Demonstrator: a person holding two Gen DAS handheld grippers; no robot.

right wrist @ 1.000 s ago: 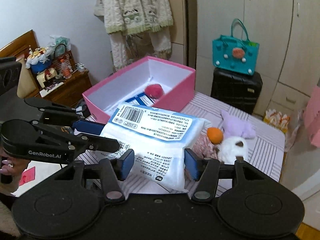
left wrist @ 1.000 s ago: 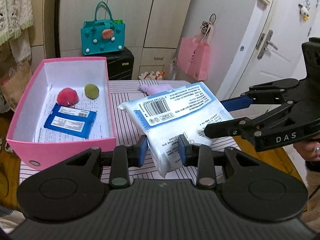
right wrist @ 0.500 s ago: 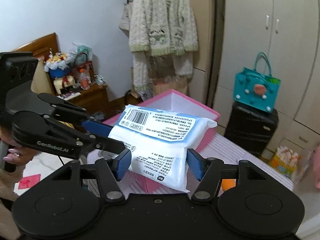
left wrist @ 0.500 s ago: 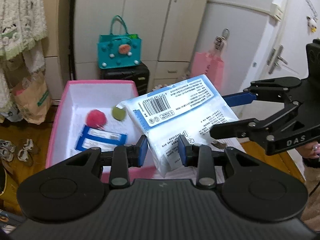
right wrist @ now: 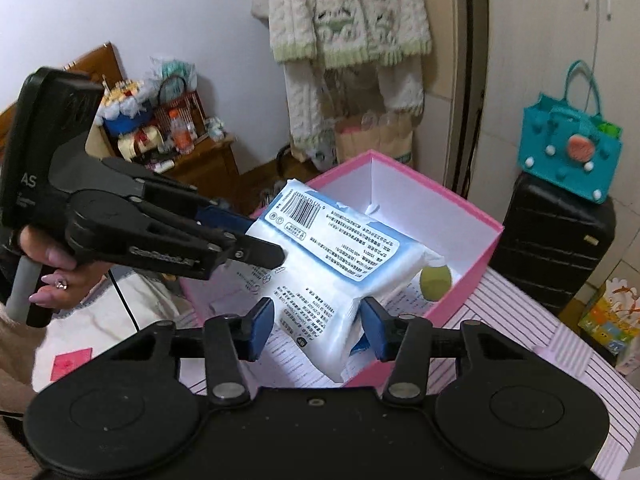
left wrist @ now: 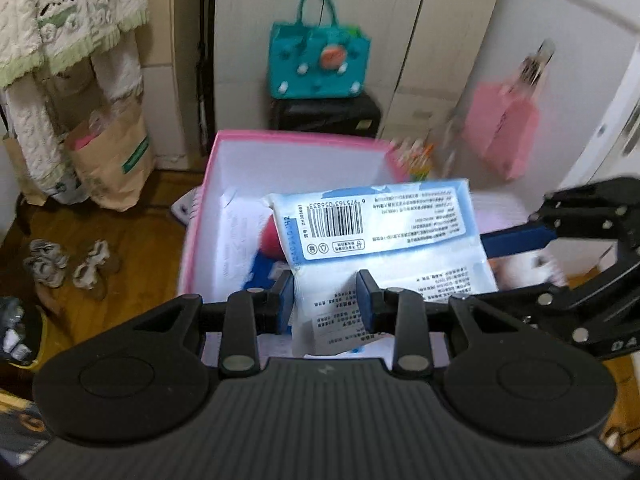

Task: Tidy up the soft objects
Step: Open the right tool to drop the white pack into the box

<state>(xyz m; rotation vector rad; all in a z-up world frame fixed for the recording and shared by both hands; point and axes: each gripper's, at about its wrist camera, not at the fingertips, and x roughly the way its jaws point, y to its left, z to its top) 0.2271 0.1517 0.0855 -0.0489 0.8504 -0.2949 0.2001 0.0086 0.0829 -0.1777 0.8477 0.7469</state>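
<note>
A white and blue pack of wipes (left wrist: 380,232) hangs over the open pink box (left wrist: 296,138), carried from both ends. My left gripper (left wrist: 326,300) is shut on its near edge. In the right wrist view the pack (right wrist: 332,256) lies between the blue pads of my right gripper (right wrist: 318,330). Those jaws are closing and both pads touch the pack. The left gripper (right wrist: 256,236) comes in from the left, held by a hand. In the box (right wrist: 440,192) lie a green ball (right wrist: 435,280), a red pompom (left wrist: 268,236) and a blue packet (left wrist: 264,268), partly hidden by the pack.
The box stands on a striped tablecloth (right wrist: 520,332). Beyond it a teal bag (right wrist: 568,148) sits on a black suitcase (right wrist: 552,248). A paper bag (left wrist: 108,160) and shoes (left wrist: 68,264) are on the wooden floor to the left. A pink bag (left wrist: 504,128) hangs at the right.
Both grippers have carried the pack leftward from over the striped table to above the pink box. The right gripper's jaws have narrowed around it.
</note>
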